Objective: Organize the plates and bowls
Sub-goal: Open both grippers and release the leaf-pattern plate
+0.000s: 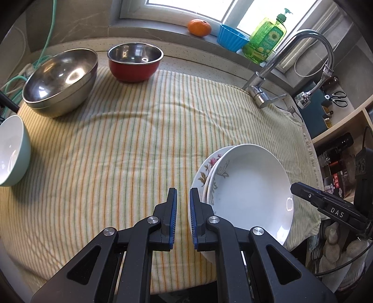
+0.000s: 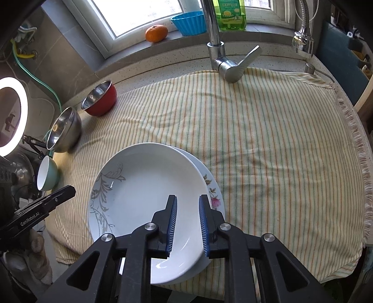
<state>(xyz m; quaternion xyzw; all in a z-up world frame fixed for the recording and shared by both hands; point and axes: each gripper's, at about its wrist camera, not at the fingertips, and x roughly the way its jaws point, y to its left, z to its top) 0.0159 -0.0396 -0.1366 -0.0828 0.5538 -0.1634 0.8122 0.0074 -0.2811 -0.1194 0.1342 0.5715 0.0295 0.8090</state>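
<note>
Two white plates lie stacked at the near edge of the striped cloth. The top plate has a grey leaf pattern and the lower plate has pink flowers. My right gripper hovers over the stack's right rim, slightly open; its pads do not press on the rim. My left gripper is shut on nothing just left of the stack. Nested steel bowls, a red bowl and a pale green bowl stand at the far left.
A chrome faucet rises at the cloth's far edge. An orange, a blue cup and a green soap bottle sit on the windowsill. A ring light glows at the left. Shelves stand to the right.
</note>
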